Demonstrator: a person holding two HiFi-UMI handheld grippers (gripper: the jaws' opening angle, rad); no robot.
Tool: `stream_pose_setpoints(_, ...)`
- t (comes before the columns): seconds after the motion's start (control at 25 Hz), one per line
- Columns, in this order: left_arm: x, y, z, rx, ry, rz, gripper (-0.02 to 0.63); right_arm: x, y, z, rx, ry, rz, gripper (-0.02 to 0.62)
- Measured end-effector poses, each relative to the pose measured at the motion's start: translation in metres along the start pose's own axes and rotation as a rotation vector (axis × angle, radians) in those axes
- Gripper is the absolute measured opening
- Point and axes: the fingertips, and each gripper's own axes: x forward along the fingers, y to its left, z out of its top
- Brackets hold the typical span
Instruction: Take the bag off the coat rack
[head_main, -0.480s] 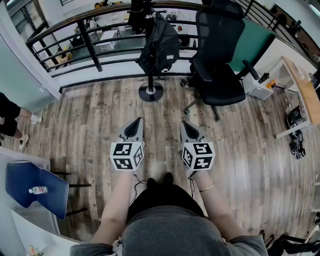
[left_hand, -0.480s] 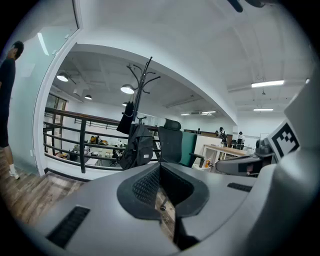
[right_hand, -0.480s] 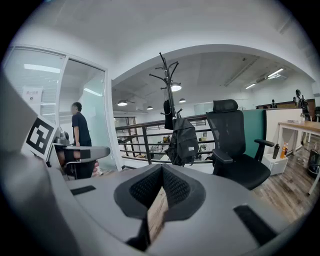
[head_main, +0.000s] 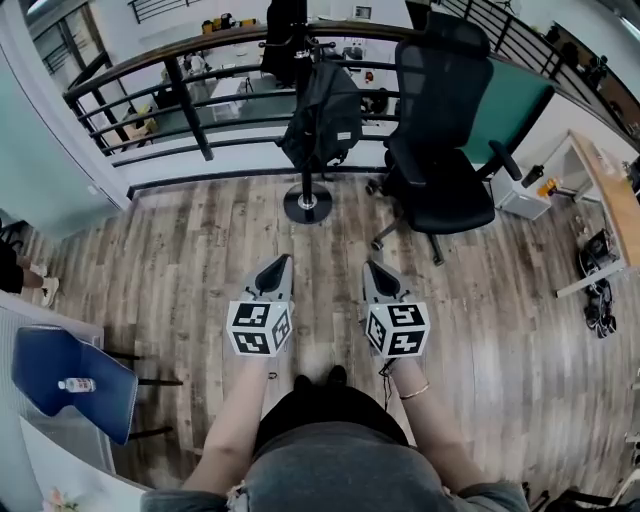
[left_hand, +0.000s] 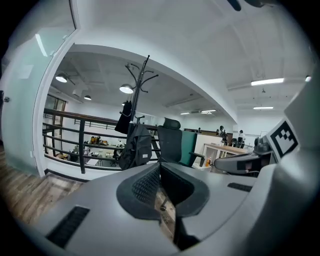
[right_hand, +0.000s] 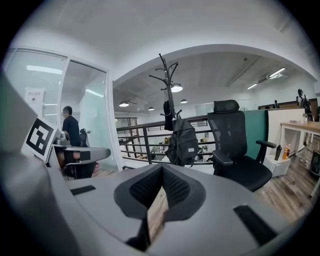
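Closed and empty, my left gripper (head_main: 279, 268) and right gripper (head_main: 374, 272) hover over the wooden floor (head_main: 170, 250); the black bag (head_main: 322, 115) hangs on the coat rack (head_main: 307, 204) ahead, beside an office chair (head_main: 440, 150).

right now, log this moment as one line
phase: pre-grasp | bag: hanging on coat rack | left gripper: shut, empty | right gripper: shut, empty

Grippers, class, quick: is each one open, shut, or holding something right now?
Left grey two-jaw gripper: shut, empty.
Right grey two-jaw gripper: shut, empty.
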Motion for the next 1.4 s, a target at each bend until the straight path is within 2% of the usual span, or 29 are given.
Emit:
stream_pose_setpoints(0.28, 0.012, -0.003, 0.002, -0.015, 0.006, 0.025, 0.029, 0.005, -0.02, 0.01, 0.016, -0.034, -0.008, 0.006)
stream_pose_setpoints(0.32, 0.014, -0.004, 0.002, -0.018, 0.004, 0.028, 0.034, 0.005, -0.023, 0.01, 0.019, -0.032, -0.001, 0.018)
stream_pose_setpoints(0.36, 0.016, -0.005, 0.002, -0.019, 0.002, 0.032, 0.071, 0.006, -0.026, 0.01, 0.023, -0.026, 0.007, 0.081)
stream_pose_setpoints(0.4, 0.017, -0.006, 0.003, -0.018, 0.001, 0.036, 0.107, 0.008, -0.028, 0.009, 0.026, -0.02, 0.014, 0.112)
stream_pose_setpoints(0.72, 0.038, -0.011, 0.012, 0.008, 0.014, 0.047, 0.159, 0.025, -0.037, 0.019, 0.044, -0.015, 0.085, 0.205)
stream_pose_setpoints(0.92, 0.049, -0.009, 0.011, 0.039, 0.023, 0.035, 0.197, 0.038, -0.035, 0.024, 0.045, -0.026, 0.104, 0.225)
stream_pose_setpoints(1.0, 0.056, -0.004, 0.012, 0.041, 0.018, 0.03, 0.214, 0.048, -0.034, 0.027, 0.034, -0.029, 0.108, 0.231)
stream_pose_setpoints(1.2, 0.088, 0.026, 0.016, 0.03, 0.016, 0.03, 0.23, 0.09, -0.036, 0.031, 0.026, -0.004, 0.109, 0.291)
stream_pose_setpoints(1.4, 0.133, 0.073, 0.018, 0.011, 0.038, 0.024, 0.255, 0.146, -0.041, 0.04, 0.022, 0.018, 0.094, 0.313)
